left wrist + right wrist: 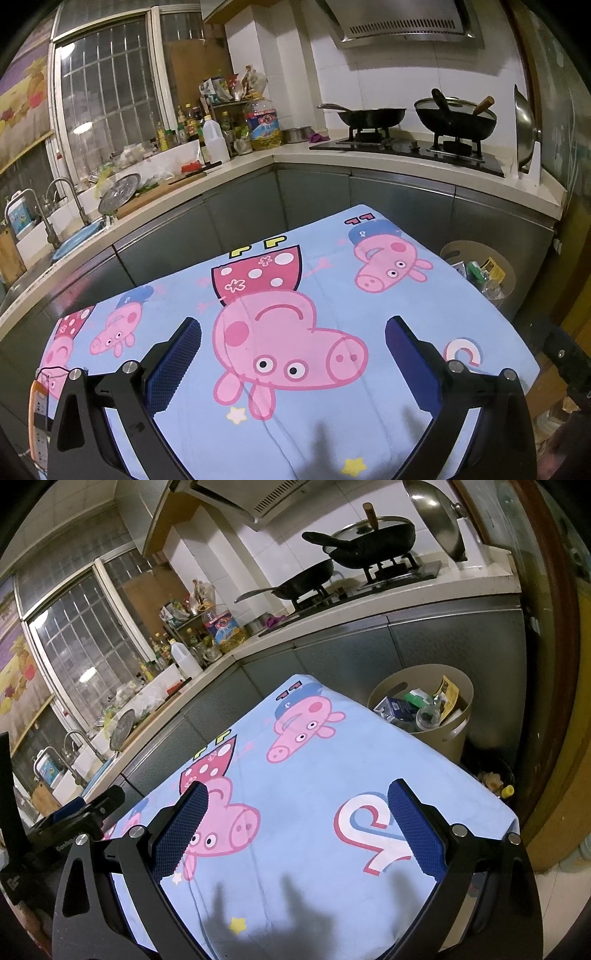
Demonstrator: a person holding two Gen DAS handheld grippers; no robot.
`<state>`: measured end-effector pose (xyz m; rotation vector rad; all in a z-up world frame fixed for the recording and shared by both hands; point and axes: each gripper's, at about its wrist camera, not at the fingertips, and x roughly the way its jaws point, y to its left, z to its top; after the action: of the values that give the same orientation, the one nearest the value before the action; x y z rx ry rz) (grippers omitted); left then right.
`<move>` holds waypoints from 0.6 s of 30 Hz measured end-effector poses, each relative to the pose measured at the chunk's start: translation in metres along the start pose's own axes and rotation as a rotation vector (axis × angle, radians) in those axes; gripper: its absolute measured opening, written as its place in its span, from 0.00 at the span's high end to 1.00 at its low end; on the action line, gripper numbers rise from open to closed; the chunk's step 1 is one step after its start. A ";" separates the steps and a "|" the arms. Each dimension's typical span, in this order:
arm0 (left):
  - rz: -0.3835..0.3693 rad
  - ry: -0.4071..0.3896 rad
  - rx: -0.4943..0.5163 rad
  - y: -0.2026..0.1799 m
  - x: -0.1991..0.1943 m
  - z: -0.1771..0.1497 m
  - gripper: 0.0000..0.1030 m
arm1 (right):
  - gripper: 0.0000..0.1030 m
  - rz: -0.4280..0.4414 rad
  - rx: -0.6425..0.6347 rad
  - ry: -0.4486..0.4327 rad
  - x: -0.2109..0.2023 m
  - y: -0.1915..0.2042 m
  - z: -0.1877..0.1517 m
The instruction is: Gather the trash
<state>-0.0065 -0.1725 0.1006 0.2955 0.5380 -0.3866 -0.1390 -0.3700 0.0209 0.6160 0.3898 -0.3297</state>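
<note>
Trash point(424, 705) fills round beige bin point(439, 738) beside smooth cartoon-printed tablecloth point(306, 775).

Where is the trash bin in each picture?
Left wrist view: the bin peeks out at the right, past the tablecloth's far right corner.
Right wrist view: the bin stands upper right, beside the same corner, full of trash.
Shared landmark: the stove behind it.

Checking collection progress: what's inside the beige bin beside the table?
The beige bin holds a clear plastic bottle, a blue carton, green packaging and a yellow wrapper. Anything beneath them is hidden.
</note>
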 end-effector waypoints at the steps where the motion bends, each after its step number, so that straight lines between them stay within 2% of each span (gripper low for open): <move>1: -0.007 -0.003 -0.004 0.001 -0.001 0.000 0.03 | 0.06 0.000 0.000 0.000 0.000 0.000 -0.001; 7: -0.022 -0.008 -0.011 0.001 -0.001 0.001 0.03 | 0.06 0.002 0.000 0.000 0.000 0.001 -0.001; 18: 0.004 -0.004 0.003 -0.004 0.000 0.002 0.03 | 0.06 0.003 0.003 -0.002 0.001 0.001 -0.003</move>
<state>-0.0077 -0.1761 0.1016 0.2984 0.5327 -0.3836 -0.1385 -0.3677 0.0186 0.6192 0.3869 -0.3282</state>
